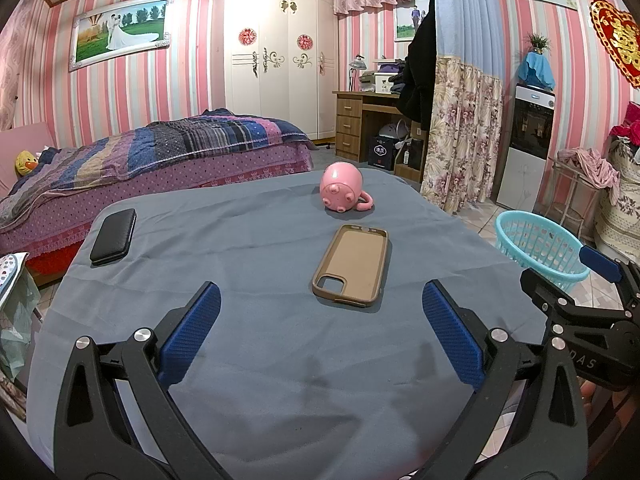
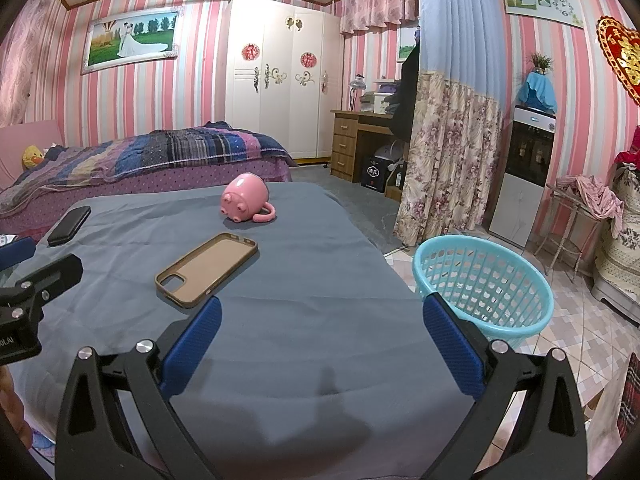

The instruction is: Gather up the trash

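Left wrist: phone case [image 1: 351, 265] lies lengthwise, camera cutout toward left gripper [image 1: 320, 308].

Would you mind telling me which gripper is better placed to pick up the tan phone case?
Probably the left gripper: the tan phone case lies almost straight ahead of its open fingers, whereas it sits off to the left of the right gripper.

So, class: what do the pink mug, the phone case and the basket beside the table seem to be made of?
Pink mug: probably glazed ceramic or glossy plastic; smooth with soft highlights.
Phone case: matte, likely silicone or leather-look; tan, no glare.
Basket: moulded plastic; thin turquoise lattice walls.
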`<action>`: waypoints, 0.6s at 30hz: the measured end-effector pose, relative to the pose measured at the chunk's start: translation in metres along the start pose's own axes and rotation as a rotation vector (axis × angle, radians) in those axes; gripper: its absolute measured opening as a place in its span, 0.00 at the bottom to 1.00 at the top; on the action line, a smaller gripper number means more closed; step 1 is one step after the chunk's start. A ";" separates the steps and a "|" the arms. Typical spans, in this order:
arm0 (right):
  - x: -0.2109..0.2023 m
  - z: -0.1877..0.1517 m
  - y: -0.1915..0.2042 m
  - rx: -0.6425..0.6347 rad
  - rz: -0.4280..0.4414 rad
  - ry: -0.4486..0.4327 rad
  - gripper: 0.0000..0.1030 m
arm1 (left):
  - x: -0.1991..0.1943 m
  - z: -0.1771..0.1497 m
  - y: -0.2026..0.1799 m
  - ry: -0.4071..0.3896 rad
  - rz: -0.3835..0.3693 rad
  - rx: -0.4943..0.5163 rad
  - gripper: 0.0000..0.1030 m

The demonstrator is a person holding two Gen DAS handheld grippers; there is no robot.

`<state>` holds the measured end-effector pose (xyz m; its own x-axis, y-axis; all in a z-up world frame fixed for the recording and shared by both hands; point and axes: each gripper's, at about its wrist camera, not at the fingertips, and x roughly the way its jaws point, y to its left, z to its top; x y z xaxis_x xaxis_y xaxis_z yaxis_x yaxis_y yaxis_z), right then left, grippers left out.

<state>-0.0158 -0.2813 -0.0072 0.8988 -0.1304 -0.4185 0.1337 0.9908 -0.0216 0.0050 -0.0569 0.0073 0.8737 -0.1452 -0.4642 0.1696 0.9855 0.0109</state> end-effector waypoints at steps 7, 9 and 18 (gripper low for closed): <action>0.000 0.000 0.000 -0.001 -0.001 0.000 0.96 | -0.001 0.000 0.000 -0.001 0.000 0.002 0.95; 0.000 0.000 -0.002 0.000 0.000 -0.001 0.96 | -0.001 0.000 0.000 -0.005 -0.001 0.003 0.95; 0.000 0.000 0.000 -0.001 -0.001 0.000 0.96 | -0.005 0.002 0.001 -0.016 -0.002 0.011 0.95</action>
<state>-0.0157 -0.2817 -0.0073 0.8988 -0.1310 -0.4184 0.1337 0.9908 -0.0230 0.0021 -0.0552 0.0111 0.8807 -0.1484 -0.4498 0.1761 0.9842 0.0202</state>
